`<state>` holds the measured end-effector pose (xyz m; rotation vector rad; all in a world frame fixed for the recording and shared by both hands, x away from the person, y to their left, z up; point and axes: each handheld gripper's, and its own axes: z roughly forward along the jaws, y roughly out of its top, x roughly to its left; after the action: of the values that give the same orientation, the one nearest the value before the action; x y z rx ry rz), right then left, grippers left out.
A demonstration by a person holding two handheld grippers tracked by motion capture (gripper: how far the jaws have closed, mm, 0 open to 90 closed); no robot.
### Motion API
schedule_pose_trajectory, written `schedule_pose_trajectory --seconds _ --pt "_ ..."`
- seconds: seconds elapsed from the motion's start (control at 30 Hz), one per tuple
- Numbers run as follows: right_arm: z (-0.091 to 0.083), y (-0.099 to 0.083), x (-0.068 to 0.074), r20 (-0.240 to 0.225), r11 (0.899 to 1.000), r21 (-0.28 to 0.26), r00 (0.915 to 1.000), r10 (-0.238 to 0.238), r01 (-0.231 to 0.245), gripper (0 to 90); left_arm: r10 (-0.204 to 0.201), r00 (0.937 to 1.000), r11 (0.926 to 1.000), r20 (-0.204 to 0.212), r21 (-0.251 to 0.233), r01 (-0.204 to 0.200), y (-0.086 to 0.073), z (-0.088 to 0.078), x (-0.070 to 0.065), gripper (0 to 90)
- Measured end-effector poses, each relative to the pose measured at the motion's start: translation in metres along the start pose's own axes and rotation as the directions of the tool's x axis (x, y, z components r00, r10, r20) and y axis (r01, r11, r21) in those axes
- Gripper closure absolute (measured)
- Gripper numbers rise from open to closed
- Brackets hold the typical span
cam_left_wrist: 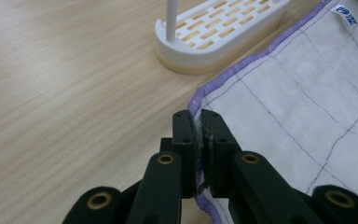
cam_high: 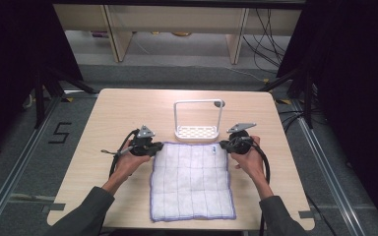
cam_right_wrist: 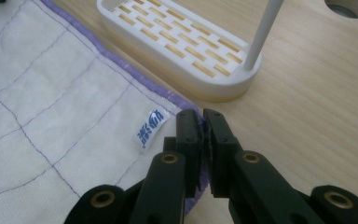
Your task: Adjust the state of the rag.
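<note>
Your left gripper (cam_left_wrist: 198,122) is clenched on the far left corner of the white cloth (cam_high: 192,182), which lies flat on the counter (cam_high: 118,113) just before the white rack (cam_high: 197,132). Your right gripper (cam_right_wrist: 202,122) pinches the far right corner. Soft and light (likely limp), it will sag between the 2 corners.

The far corners of the white quilted cloth with purple stitched edging (cam_high: 192,182) are hidden between the jaws of each hand-held gripper. In both gripper views the white plastic rack with a slotted base (cam_left_wrist: 214,35) loses its upright posts at the top edge. The small blue-printed label (cam_right_wrist: 150,127) is too blurred to read.
</note>
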<state>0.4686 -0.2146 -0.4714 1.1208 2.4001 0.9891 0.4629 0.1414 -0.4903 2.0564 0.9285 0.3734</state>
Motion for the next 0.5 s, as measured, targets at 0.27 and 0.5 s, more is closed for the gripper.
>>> schedule_pose_trajectory --seconds 0.27,0.5 --pt "-0.008 0.0067 -0.001 -0.013 1.0 -0.007 0.9999 0.01 -0.01 85.7 -0.007 1.0 0.9999 -0.005 -0.014 0.007 0.0018 -0.0012 -0.0001 83.9" --pt "-0.0096 0.0084 -0.0021 -0.014 1.0 -0.016 0.9998 0.011 -0.011 85.8 -0.006 0.9999 0.9997 0.01 -0.024 0.007 0.0047 -0.004 0.0003 83.8"
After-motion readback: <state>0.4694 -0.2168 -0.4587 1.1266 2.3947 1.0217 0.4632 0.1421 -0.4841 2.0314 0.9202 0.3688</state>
